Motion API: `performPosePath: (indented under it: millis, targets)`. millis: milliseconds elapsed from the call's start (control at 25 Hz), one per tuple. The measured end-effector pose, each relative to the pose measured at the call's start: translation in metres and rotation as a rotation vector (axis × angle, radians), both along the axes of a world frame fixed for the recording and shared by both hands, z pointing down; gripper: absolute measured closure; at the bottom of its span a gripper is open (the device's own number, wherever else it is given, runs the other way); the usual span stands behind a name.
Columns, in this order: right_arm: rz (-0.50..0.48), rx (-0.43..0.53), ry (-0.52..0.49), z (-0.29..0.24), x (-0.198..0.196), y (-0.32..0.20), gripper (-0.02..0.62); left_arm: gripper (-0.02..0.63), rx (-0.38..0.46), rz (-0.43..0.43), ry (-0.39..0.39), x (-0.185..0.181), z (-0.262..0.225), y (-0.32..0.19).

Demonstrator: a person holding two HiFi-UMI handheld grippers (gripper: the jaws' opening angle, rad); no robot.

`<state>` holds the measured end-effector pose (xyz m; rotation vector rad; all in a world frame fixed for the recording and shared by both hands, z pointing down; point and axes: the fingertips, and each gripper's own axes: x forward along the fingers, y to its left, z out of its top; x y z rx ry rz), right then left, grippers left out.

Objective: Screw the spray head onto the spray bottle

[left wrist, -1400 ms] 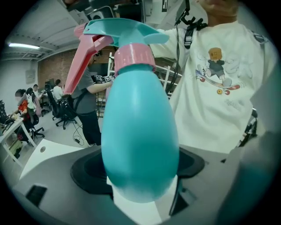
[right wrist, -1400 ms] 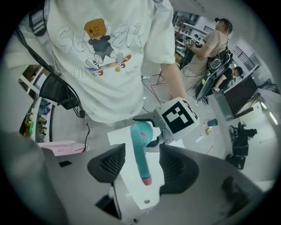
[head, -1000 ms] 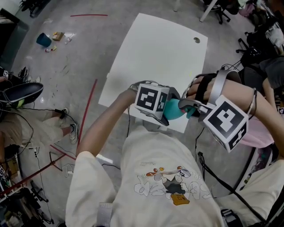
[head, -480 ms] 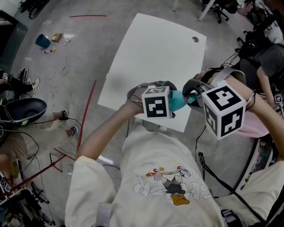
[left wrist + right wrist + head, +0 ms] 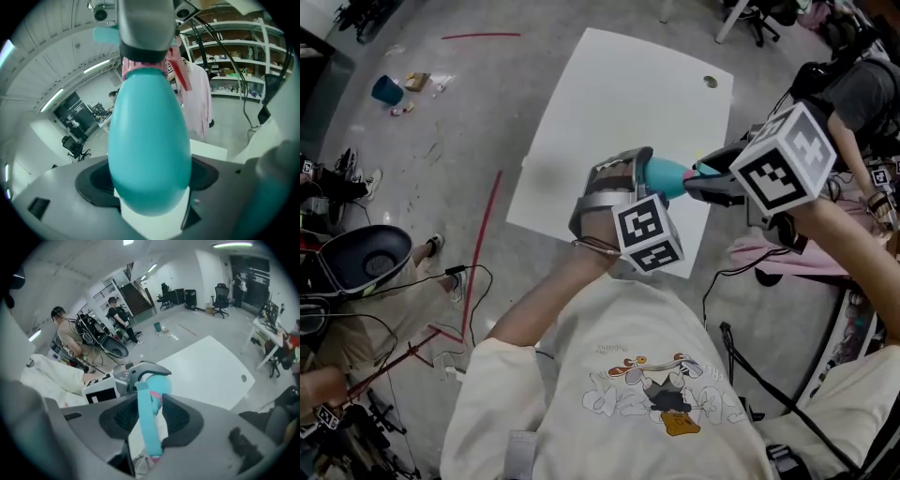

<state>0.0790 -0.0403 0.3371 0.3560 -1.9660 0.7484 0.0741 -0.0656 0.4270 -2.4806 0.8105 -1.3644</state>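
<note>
Right gripper view alone shows spray head (image 5: 150, 427) pinched; left hand-held gripper (image 5: 151, 179) clamps bottle (image 5: 149, 140)

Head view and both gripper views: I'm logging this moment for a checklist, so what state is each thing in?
spray bottle: lifted in the air, lying roughly level in the head view, clamped around its body.
spray head: sitting at the bottle's neck; how far it is screwed on cannot be told.
left hand-held gripper: shut on the spray bottle.
right hand-held gripper: shut on the spray head.
</note>
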Motion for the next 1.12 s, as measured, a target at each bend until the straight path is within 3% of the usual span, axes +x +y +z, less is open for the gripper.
performPosePath:
  millis: [80,160,320,440,600,720,920,1080,1120]
  targets:
    - [-0.050,0.043,0.027,0.003,0.002,-0.001,0.443,0.183,-0.037,0.020,0.034,0.001,0.003,0.001]
    - [-0.148,0.082,0.041,-0.001,0.001,0.000,0.371,0.183,-0.084,0.064,0.067,0.002,0.007,0.002]
    - [-0.336,0.170,0.027,-0.026,0.005,0.006,0.342,0.183,-0.185,0.214,0.121,0.002,0.018,0.007]
    - [-0.539,0.283,0.029,-0.053,-0.001,0.020,0.342,0.183,-0.298,0.413,0.207,-0.001,0.024,0.026]
    - [-0.874,0.503,0.088,-0.069,-0.006,0.031,0.344,0.183,-0.413,0.716,0.302,-0.004,0.012,0.061]
    - [-1.072,0.600,0.139,-0.060,-0.006,0.035,0.344,0.183,-0.484,0.870,0.274,-0.002,0.004,0.084]
    - [-1.311,0.605,0.152,-0.029,-0.013,0.076,0.344,0.183,-0.572,1.032,0.176,0.001,0.003,0.131]
    - [-1.396,0.547,0.111,-0.016,-0.019,0.100,0.348,0.183,-0.618,1.078,0.162,0.004,0.002,0.147]
    - [-1.395,0.548,0.107,-0.015,-0.021,0.100,0.375,0.183,-0.621,1.079,0.161,0.005,0.003,0.147]
